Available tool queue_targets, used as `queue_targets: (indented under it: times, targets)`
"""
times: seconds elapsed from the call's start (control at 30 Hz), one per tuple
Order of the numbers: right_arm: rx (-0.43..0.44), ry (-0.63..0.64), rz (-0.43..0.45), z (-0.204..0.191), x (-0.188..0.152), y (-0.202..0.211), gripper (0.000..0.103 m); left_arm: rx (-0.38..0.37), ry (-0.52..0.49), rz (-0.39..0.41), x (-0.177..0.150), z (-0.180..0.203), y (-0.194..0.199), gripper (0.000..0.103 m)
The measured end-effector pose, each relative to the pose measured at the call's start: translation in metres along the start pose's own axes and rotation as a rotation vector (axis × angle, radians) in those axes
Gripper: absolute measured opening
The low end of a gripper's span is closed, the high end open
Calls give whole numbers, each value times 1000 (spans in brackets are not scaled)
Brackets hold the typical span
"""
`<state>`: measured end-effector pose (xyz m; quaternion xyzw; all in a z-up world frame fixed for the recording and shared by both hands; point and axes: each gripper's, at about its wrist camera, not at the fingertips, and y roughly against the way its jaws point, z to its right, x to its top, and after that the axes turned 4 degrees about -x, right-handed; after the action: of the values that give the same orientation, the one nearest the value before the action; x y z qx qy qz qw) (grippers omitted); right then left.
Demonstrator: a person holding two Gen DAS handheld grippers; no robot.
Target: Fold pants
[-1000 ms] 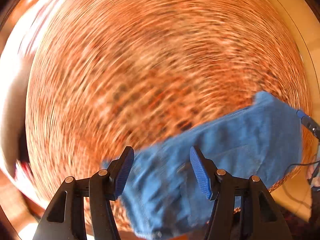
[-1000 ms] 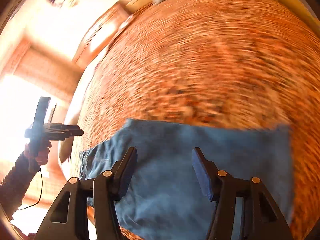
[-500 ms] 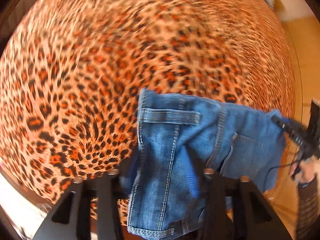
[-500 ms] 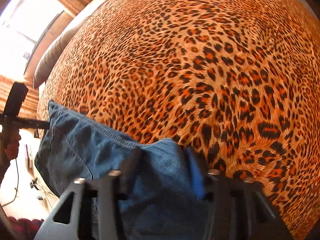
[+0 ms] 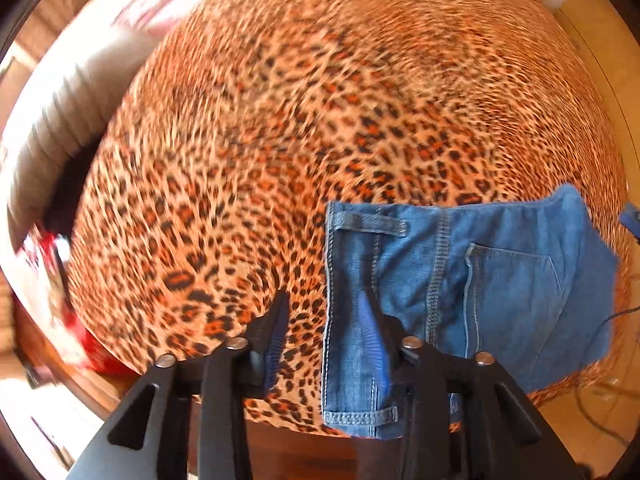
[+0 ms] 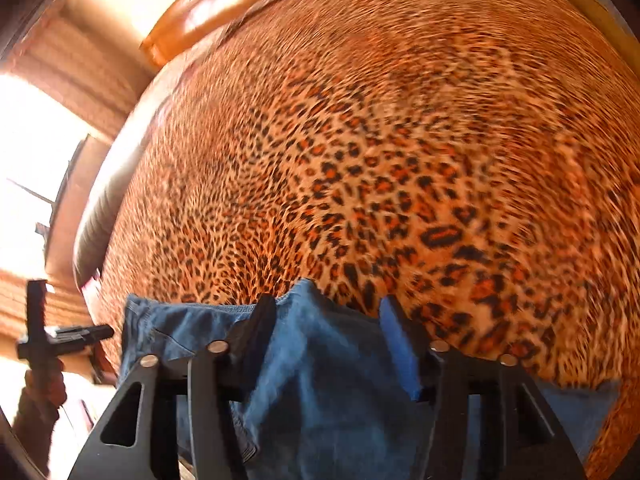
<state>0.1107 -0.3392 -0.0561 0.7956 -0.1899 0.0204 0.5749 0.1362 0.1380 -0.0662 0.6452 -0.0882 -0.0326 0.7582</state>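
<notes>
On leopard-print bedspread (image 5: 280,140), folded jeans (image 5: 460,280) released, both tools now opening

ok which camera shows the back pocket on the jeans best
The left wrist view: the back pocket lies flat and unobstructed, stitching sharp. In the right wrist view the jeans show only plain, blurred denim behind the claw; no pocket is clear.

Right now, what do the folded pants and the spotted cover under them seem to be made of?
Pants: blue denim, matte and faded; visible signs are pale double stitching, a patch pocket and a belt loop.
Leopard-print cover: probably a soft fabric, perhaps plush; motion blur hides the weave.
</notes>
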Motion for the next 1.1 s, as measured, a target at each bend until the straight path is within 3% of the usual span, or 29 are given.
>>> queue_targets:
  times: [0.07,0.2,0.3,0.43,0.57,0.63,0.7,0.77,0.83,1.03,1.1]
  targets:
    - [-12,-118,31,47,-25,37,71,-4,-82,11,4,34,11,60]
    - [-138,-416,49,150,-111,85,76,-60,-277,-40,19,123,1,60]
    - [-175,-584,46,189,-180,91,76,-89,-462,-79,30,217,-18,60]
    - [-155,-730,105,198,-241,94,76,-126,-702,-138,26,337,-28,60]
    - [-92,-805,162,190,-259,82,76,-131,-920,-180,15,441,-39,61]
    - [-83,-782,192,182,-257,76,78,-131,-1005,-200,6,487,-45,61]
    - [-14,-753,230,175,-250,74,77,-119,-1089,-219,1,530,-58,63]
    - [45,-742,244,172,-248,70,77,-79,-1163,-223,1,561,-79,63]
    - [44,-728,237,171,-247,64,77,-35,-1226,-230,4,591,-109,63]
    - [132,-762,281,183,-262,67,77,72,-1338,-283,19,610,-161,63]
    - [150,-786,298,186,-265,67,77,54,-1348,-350,25,612,-172,64]
